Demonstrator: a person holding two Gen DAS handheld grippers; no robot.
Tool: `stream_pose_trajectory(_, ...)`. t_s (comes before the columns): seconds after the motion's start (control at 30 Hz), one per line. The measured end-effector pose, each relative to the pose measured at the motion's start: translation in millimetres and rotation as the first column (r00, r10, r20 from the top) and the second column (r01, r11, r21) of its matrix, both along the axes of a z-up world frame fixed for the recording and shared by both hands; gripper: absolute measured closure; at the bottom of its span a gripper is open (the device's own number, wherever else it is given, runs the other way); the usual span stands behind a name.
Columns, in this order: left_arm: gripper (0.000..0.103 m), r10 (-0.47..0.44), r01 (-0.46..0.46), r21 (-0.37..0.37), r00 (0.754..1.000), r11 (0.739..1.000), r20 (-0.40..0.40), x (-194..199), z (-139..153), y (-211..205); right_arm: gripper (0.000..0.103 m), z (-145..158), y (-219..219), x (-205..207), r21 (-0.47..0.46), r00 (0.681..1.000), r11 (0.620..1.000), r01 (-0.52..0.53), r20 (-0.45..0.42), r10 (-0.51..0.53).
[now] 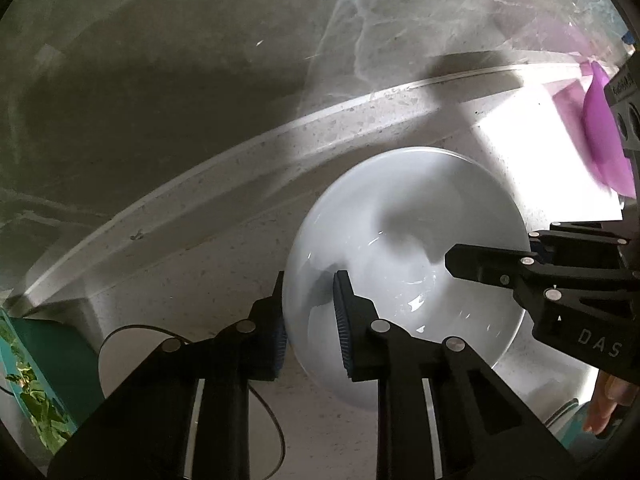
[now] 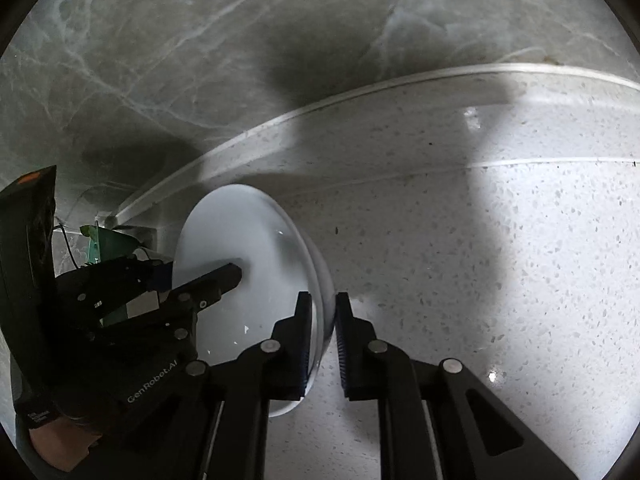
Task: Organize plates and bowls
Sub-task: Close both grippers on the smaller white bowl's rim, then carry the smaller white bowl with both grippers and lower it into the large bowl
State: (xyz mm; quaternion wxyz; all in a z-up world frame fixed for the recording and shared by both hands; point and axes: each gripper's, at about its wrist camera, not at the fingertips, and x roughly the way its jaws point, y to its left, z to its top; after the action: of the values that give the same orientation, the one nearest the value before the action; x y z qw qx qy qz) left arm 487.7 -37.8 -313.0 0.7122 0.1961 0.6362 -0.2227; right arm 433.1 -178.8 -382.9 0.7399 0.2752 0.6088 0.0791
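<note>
A white bowl (image 1: 404,216) sits on the speckled countertop (image 2: 480,280) near the back ledge. My left gripper (image 1: 310,320) straddles the bowl's left rim, one pad outside the wall and one inside, shut on it. My right gripper (image 2: 322,332) clamps the opposite rim in the same way, with the thin wall between its blue pads. Each gripper also shows in the other's view: the right gripper (image 1: 492,246) reaches in from the right, and the left gripper (image 2: 198,272) from the left over the white bowl (image 2: 240,240).
A raised ledge (image 1: 240,160) and a marble wall (image 2: 200,40) run behind the bowl. A teal leaf-patterned dish (image 1: 36,380) and a thin black cable (image 1: 276,420) lie at the lower left. Something purple (image 1: 600,132) stands at the far right. A person's fingers (image 1: 604,408) show by the right gripper.
</note>
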Motion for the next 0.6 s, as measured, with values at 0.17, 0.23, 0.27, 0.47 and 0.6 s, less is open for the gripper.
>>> stream_pose_trajectory(0.17,0.085,0.010,-0.010,-0.010,1.000,1.000,0.006,-8.3,6.3,1.1,0.090,1.4,-5.2,-5.4,0.002,1.000,1.000,0.011,0.011,-0.011)
stream_pose_trajectory(0.23,0.086,0.018,-0.018,-0.023,1.000,1.000,0.008,-6.8,14.9,8.8,0.090,6.2,-5.0,-6.9,0.002,1.000,1.000,0.010,0.019,-0.010)
stream_pose_trajectory(0.27,0.086,0.021,-0.021,-0.028,1.000,0.999,0.008,-6.5,20.1,14.8,0.090,8.5,-6.8,-8.7,0.003,1.000,1.000,0.006,0.021,-0.007)
stream_pose_trajectory(0.47,0.086,0.029,-0.028,-0.024,0.999,0.999,0.038,-28.1,44.0,21.9,0.090,31.6,0.2,-23.7,0.009,0.999,1.000,-0.023,0.048,0.023)
stream_pose_trajectory(0.6,0.086,0.050,-0.048,-0.034,0.997,0.998,0.063,-52.4,68.2,45.8,0.090,49.2,7.2,-37.5,0.012,0.996,0.999,-0.053,0.070,0.052)
